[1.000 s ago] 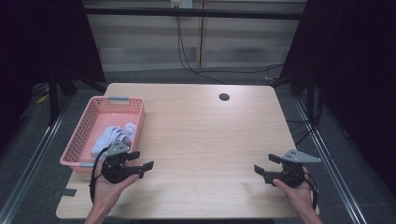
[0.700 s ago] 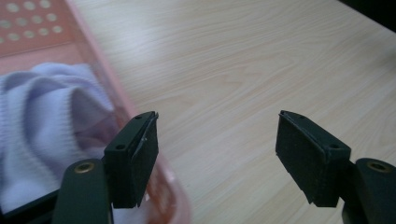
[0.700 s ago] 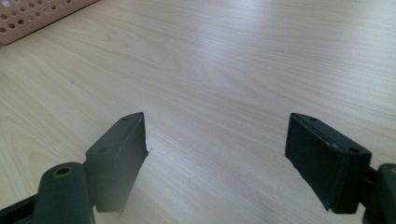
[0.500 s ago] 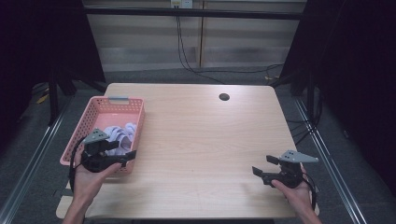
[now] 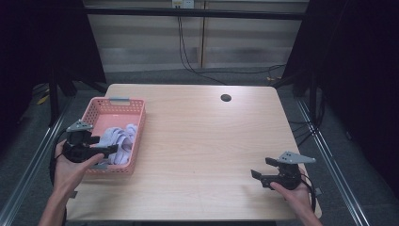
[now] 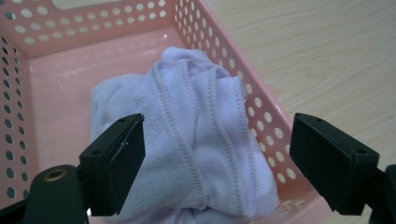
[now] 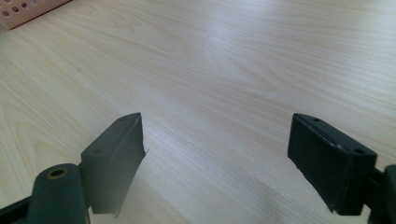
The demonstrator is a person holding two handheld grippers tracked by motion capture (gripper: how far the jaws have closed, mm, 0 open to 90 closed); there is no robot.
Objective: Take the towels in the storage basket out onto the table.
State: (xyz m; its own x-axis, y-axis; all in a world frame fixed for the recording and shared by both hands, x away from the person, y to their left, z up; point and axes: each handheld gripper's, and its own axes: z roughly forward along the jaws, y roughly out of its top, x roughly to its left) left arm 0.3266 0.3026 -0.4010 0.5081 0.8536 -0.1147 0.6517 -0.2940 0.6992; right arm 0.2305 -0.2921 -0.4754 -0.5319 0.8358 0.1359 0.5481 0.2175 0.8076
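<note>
A pink perforated basket [image 5: 140, 123] stands at the table's left side with a crumpled lavender cloth [image 5: 120, 140] inside. My left gripper [image 5: 107, 153] hovers over the basket's near end, pointing right. In the left gripper view the cloth [image 6: 196, 140] lies below and beyond my left gripper [image 6: 217, 154], against the basket wall [image 6: 93, 28]. Its jaws have just been opening and stand wide, and the pads press on nothing. My right gripper [image 5: 259, 169] rests near the table's front right, open over bare wood [image 7: 215, 154].
A dark round hole [image 5: 226, 98] sits in the tabletop near the far edge. The basket has a grey handle [image 5: 119, 100] on its far rim. Metal rails run along both table sides. A corner of the basket [image 7: 28, 9] shows in the right gripper view.
My left hand moved left and a little up, from in front of the basket to over its near end, and its jaws widened. The right hand stayed put.
</note>
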